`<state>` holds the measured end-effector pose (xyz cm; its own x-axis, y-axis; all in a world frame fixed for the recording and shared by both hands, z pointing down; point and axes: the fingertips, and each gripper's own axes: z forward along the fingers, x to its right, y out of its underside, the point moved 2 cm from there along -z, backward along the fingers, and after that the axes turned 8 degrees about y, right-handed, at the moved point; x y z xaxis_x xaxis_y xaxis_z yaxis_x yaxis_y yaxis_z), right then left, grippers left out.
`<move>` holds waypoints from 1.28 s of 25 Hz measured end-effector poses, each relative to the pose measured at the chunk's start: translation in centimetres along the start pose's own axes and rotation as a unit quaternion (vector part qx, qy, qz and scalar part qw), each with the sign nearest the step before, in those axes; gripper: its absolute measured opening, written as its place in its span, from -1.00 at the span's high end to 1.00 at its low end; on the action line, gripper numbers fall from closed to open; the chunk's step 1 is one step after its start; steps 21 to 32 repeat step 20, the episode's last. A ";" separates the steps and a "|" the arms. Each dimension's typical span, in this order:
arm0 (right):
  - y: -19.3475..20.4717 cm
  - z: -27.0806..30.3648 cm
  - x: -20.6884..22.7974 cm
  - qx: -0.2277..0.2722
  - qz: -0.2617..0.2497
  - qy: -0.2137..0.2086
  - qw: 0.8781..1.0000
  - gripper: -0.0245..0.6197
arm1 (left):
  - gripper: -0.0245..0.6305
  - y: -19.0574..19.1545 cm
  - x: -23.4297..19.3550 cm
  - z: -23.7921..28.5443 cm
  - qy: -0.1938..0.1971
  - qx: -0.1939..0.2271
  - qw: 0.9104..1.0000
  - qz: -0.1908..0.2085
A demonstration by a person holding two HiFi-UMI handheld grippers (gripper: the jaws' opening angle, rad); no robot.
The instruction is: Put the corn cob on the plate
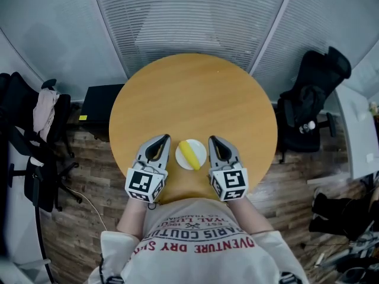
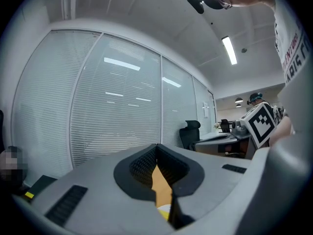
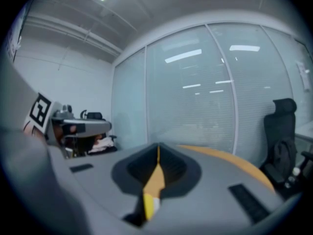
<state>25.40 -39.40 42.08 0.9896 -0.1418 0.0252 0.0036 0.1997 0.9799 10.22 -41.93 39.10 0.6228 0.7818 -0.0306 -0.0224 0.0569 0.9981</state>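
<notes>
Only the head view shows the whole cob (image 1: 189, 152) on the plate (image 1: 201, 149), on the bench (image 1: 195, 93) between left tongs (image 1: 164, 138) and right tongs (image 1: 211, 139). Both are clenched and empty. The gripper views catch just a yellow sliver.

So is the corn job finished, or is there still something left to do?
It looks finished. Done: the yellow corn cob lies on the white plate on the round table. In hand: nothing; the left gripper and right gripper flank the plate, both shut and empty. Left: nothing visible, except perhaps drawing the grippers away.
</notes>
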 end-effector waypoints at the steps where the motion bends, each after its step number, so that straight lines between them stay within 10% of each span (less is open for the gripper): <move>1: -0.1 0.1 -0.1 0.000 0.001 -0.001 1.000 0.82 | 0.82 0.0 -0.1 -0.1 -0.001 -0.001 1.000 0.000; 32: 0.3 0.1 -0.2 -0.009 0.008 -0.001 1.000 0.83 | 0.82 0.6 0.3 -0.2 -0.004 -0.011 1.000 -0.002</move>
